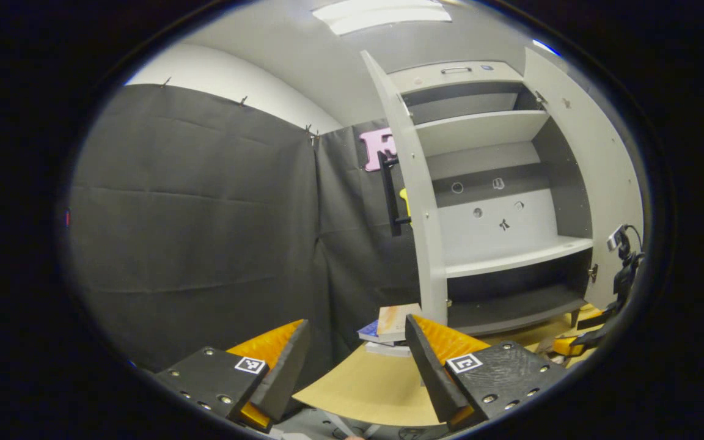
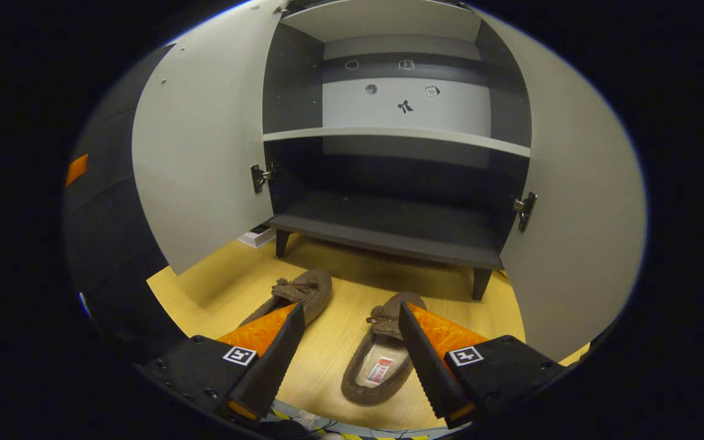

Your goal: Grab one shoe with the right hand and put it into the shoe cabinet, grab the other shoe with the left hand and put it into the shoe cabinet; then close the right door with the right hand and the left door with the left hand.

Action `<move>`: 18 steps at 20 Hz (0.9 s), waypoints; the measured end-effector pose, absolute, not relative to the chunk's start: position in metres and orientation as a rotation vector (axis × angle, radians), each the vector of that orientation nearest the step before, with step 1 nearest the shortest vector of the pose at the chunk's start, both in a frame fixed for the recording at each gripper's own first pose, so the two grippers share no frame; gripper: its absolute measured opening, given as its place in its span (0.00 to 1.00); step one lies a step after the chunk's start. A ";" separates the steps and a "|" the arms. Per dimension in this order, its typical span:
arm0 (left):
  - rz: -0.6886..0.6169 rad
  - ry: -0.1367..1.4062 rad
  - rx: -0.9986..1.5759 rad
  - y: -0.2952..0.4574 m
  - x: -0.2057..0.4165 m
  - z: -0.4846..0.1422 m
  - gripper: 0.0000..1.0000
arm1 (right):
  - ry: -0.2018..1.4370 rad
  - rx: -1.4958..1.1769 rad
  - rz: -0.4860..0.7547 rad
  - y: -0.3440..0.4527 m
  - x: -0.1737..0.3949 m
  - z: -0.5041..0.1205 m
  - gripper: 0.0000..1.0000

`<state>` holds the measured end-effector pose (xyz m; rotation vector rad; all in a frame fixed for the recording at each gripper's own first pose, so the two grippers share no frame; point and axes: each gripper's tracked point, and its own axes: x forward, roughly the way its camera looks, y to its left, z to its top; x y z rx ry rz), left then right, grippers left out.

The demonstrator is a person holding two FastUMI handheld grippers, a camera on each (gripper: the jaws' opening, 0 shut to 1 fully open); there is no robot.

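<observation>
Right gripper (image 2: 347, 342) hovers fingers wide over the right shoe (image 2: 382, 357), lined up to grab it for the open cabinet (image 2: 388, 226), left gripper (image 1: 357, 360) wide and empty.

Shoe cabinet (image 2: 388, 232): light grey doors and shelf edge, dark grey interior walls and bottom board, pale grey back panel, frame centre. Two shoes (image 2: 382, 354) (image 2: 297, 296), lower centre: brown fuzzy uppers; the right-hand one shows a cream lining. Floor (image 2: 217, 281): yellow-tan wood grain. Booth wall (image 1: 193, 220), left of frame: black cloth.
</observation>
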<state>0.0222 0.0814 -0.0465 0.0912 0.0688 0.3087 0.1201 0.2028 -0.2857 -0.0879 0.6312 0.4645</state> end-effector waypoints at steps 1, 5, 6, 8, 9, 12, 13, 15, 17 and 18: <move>0.316 0.072 0.091 0.085 0.023 -0.048 0.96 | 0.657 -0.094 0.467 0.204 0.120 -0.295 0.98; 0.347 0.095 0.090 0.098 0.021 -0.057 0.96 | 0.758 -0.128 0.461 0.205 0.117 -0.330 0.96; 0.353 0.099 0.088 0.100 0.021 -0.059 0.96 | 0.787 -0.128 0.460 0.207 0.116 -0.340 0.95; 0.363 0.104 0.091 0.103 0.020 -0.061 0.96 | 0.834 -0.130 0.455 0.208 0.113 -0.354 0.91; 0.369 0.107 0.093 0.105 0.020 -0.061 0.85 | 0.857 -0.132 0.452 0.208 0.111 -0.360 0.89; 0.380 0.113 0.090 0.110 0.017 -0.064 0.91 | 0.910 -0.129 0.442 0.210 0.110 -0.375 0.90; 0.382 0.115 0.091 0.110 0.017 -0.064 0.90 | 0.920 -0.130 0.426 0.210 0.113 -0.379 0.83; 0.384 0.117 0.092 0.111 0.017 -0.064 0.88 | 0.950 -0.126 0.400 0.209 0.115 -0.390 0.60; 0.385 0.114 0.092 0.111 0.017 -0.063 0.86 | 0.984 -0.133 0.378 0.208 0.118 -0.399 0.64; 0.385 0.113 0.092 0.110 0.016 -0.064 0.85 | 0.995 -0.143 0.370 0.208 0.119 -0.402 0.64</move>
